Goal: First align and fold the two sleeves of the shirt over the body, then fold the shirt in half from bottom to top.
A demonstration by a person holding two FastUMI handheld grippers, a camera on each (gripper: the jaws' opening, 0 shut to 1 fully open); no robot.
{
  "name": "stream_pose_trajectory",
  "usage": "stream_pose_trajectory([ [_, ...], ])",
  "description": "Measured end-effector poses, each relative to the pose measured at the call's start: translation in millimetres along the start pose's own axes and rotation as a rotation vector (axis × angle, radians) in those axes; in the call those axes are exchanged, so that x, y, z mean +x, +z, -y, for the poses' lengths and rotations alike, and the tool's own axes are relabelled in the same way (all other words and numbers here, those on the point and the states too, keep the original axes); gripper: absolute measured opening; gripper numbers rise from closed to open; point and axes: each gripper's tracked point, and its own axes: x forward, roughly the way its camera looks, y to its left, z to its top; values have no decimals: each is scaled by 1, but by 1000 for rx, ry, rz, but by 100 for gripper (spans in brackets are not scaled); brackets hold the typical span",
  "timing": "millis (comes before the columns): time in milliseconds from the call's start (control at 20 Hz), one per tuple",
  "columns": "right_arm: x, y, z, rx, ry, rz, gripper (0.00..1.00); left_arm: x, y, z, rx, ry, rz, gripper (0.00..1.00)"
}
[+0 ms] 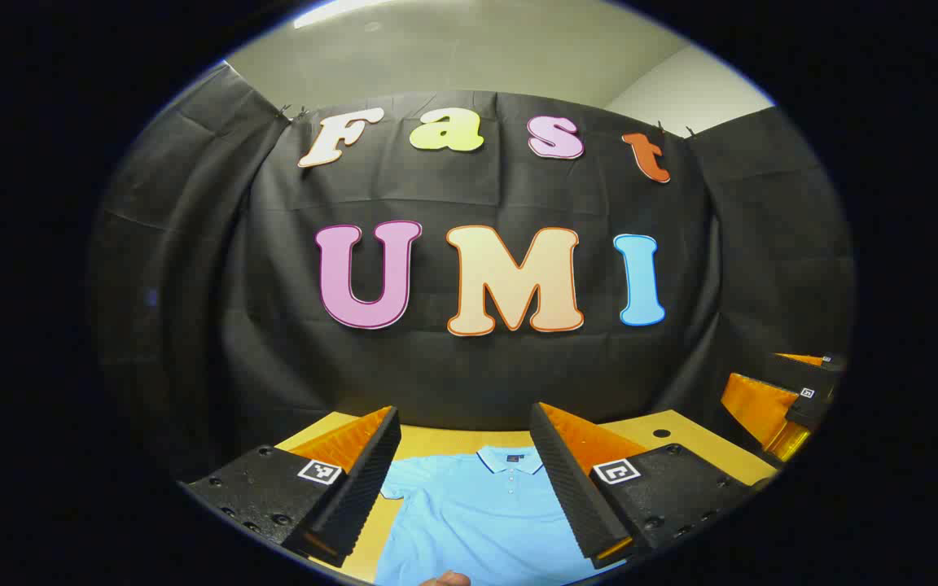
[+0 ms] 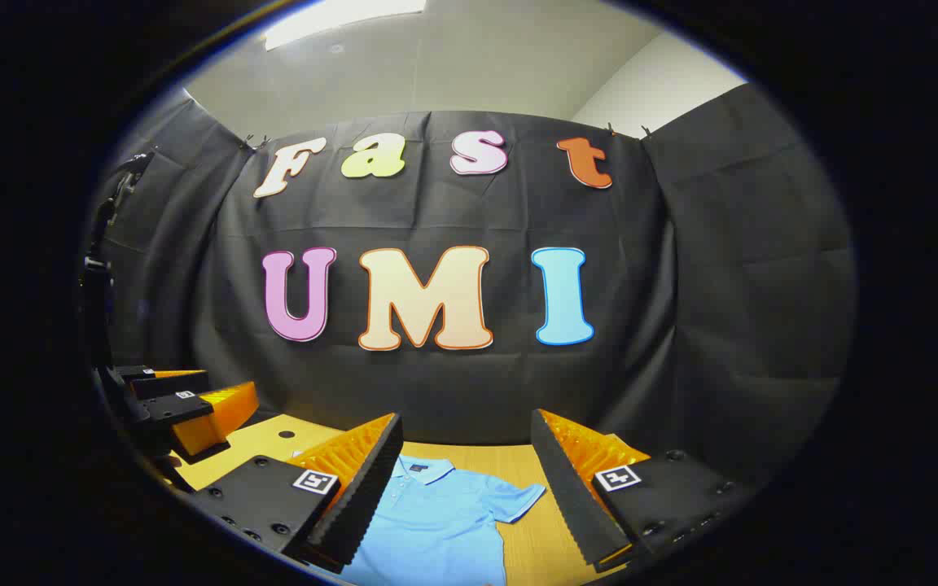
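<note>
Left gripper view looks down its own fingers (image 1: 554, 476) at a light blue polo shirt (image 1: 477, 513) lying flat on a pale wooden surface (image 1: 681, 443), collar away from the camera and buttons up. The left gripper (image 1: 465, 480) hangs above the shirt's chest with its fingers spread wide and nothing between them. Off to the side, the right gripper (image 1: 786, 399) hovers over the far edge of the surface. At the very bottom edge a small part of a hand (image 1: 446, 579) peeks in over the cloth.

Right gripper view shows the same shirt from the other side, with one short sleeve (image 2: 518, 498) spread out flat on the wood. The right gripper's fingers are also wide apart and empty, held above the shirt.

Neither sleeve looks folded yet, so the sleeve fold seems to be the step in hand. To do it well, each gripper should probably come down at the outer edge of its nearer sleeve, pinch only the top layer near the hem, lift just enough to clear the body, and carry it inward so the sleeve edge lies parallel to the button line. Both sleeves should end level with each other. Dragging instead of lifting could wrinkle the chest or pull the shirt askew.

The surface is smooth, with a small dark hole (image 1: 662, 433) near its far side. Black cloth (image 2: 729, 268) walls the booth, and above it a pale ceiling carries a bright light strip (image 2: 339, 16).
</note>
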Motion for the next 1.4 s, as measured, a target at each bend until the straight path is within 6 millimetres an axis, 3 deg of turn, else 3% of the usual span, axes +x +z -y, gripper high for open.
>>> stream_pose_trajectory([
  [600, 11, -5, -16, -15, 13, -13, 98, 5, -5, -18, 7, 9, -11, 95],
  [850, 25, -15, -22, -20, 16, -35, 100, 10, -5, -26, 6, 13, -11, 95],
  [1050, 53, -26, -14, -61, -10, -41, 98, 16, -8, -31, 0, 7, -13, 95],
  [1400, 122, -73, 19, -112, -89, -109, 99, 26, -12, -48, 4, 8, -22, 95],
])
